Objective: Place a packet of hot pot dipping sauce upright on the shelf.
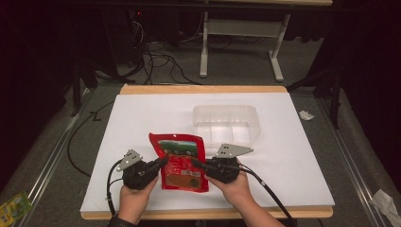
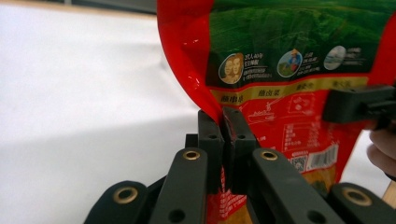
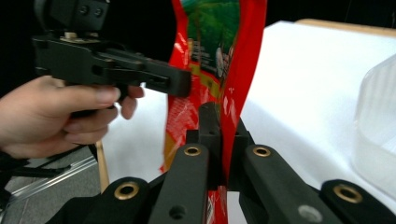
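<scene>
Fingers wrap both grippers (jaws clamped) holding red pouch.

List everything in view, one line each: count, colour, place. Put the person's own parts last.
Pouch: one, red with a green picture, held at the table's near middle, pinched by both grippers.
Tub: one, clear plastic, on the table behind the pouch.
Table: one, white top with wooden edges.
Desk frame: one, white, on the floor beyond.
Cables: several, black, on the floor behind.
Packet: one, yellow-green, floor at near left.
Left gripper: one, black, shut on the pouch's left edge.
Right gripper: one, black, shut on its right edge.
Hands: two, at the near edge.
</scene>
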### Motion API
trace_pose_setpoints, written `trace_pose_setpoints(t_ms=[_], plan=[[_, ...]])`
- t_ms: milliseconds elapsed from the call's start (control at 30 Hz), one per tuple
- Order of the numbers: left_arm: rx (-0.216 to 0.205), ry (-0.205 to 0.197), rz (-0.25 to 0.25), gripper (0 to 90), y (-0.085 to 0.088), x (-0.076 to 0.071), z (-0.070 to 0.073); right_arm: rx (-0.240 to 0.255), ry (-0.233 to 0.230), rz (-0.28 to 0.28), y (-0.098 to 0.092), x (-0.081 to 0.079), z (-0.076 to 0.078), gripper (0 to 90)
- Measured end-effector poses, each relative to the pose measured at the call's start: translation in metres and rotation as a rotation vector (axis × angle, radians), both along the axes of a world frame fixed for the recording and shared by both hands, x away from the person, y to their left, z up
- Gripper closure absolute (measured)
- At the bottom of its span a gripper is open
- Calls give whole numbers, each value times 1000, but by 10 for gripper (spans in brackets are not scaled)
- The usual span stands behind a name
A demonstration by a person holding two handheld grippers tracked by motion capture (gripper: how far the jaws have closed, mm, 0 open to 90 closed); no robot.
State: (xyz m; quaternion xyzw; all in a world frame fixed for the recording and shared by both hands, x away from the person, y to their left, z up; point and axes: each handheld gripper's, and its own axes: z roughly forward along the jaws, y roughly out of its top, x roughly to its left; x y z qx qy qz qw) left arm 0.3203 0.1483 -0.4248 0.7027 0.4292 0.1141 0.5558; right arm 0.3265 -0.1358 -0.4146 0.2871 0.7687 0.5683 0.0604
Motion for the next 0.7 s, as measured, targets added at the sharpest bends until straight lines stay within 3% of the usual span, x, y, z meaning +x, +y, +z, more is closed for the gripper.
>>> trace_pose_setpoints(t_ms=[67, 233, 333, 500, 700], plan=[[7, -28, -7, 880, -9, 2, 4, 0, -15, -9, -5, -3, 5, 900], [-27, -78, -48, 881, -34, 4, 12, 7, -45, -56, -32, -8, 17, 900], [-5, -114, -78, 882, -53, 5, 14, 11, -50, -84, -51, -10, 19, 900], [10, -120, -134, 882, -81, 7, 11, 3, -45, -150, -82, -16, 14, 900], [66, -149, -182, 882, -98, 3, 5, -1, -40, -175, -103, -25, 1, 899]])
